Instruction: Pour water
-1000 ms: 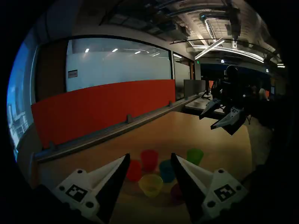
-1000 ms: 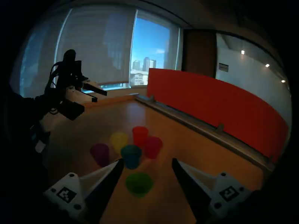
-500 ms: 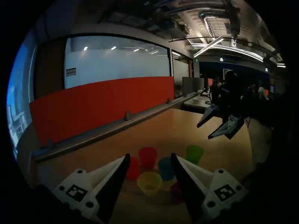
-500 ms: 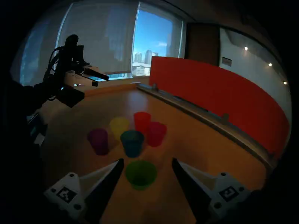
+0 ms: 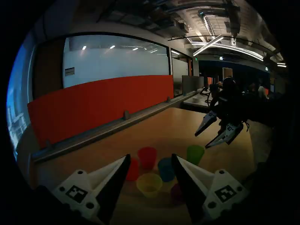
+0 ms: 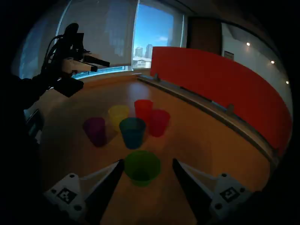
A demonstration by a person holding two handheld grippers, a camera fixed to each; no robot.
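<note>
Closer than a second ago: the right gripper (image 6: 148, 162) is being brought down and forward over the cups. In the right gripper view, the green cup (image 6: 141, 167) is now being framed between its two fingers at the near edge. Those fingers are being held wide apart, with nothing gripped. In the left gripper view, the same gripper is being seen lower than before, hanging above the green cup and apart from it.

The left gripper (image 5: 150, 156) is being held up and back from the group. Its fingers are also spread wide around nothing, and it's barely being shifted.

All the cups are being left standing upright in a tight cluster on the wooden table (image 6: 210, 150). In the right gripper view:
- The teal cup (image 6: 132, 132) is just beyond the green one.
- The purple cup (image 6: 95, 130) is to the left.
- The yellow cup (image 6: 118, 114) is farther back on the left.
- The far red cup (image 6: 143, 109) and the right red cup (image 6: 159, 122) are just beside each other at the far right.

Lighting is pretty dim, so whether any cup has water in it can't really be told.

The orange-red partition (image 5: 101, 101) is being seen along the far edge of the table, and a bright window (image 6: 153, 33) past the far end.
</note>
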